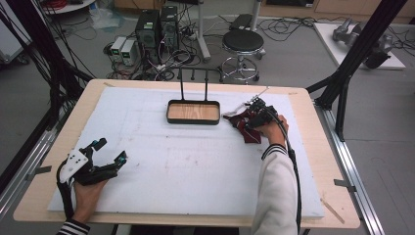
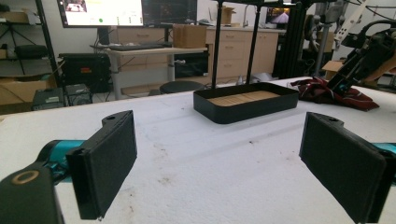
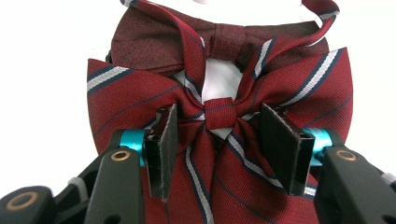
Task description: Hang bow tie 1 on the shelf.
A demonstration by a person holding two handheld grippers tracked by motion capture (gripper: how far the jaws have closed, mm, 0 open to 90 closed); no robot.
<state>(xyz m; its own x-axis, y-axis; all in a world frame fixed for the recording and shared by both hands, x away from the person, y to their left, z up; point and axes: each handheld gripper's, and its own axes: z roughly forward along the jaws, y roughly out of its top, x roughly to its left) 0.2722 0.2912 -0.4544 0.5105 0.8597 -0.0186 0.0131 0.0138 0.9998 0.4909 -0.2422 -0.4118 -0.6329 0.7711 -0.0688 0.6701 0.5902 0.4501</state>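
White foam table (image 1: pixel 161 166): bow tie pickup barely begun.
Nearest, well left of the black tray (image 1: pixel 193 112), the left gripper (image 1: pixel 110 152) rests spread and empty; just right of the tray, the right gripper (image 3: pixel 217 140) straddles the striped bow tie (image 3: pixel 140 93), jaws half-closed, not visibly pinching; lifting remains.

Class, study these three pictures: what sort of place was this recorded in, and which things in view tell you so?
Most likely a research lab or workshop, not a home. Computer towers with tangled cables stand on the floor beyond the table, a monitor glows on a desk, and a black metal frame stands around the table.
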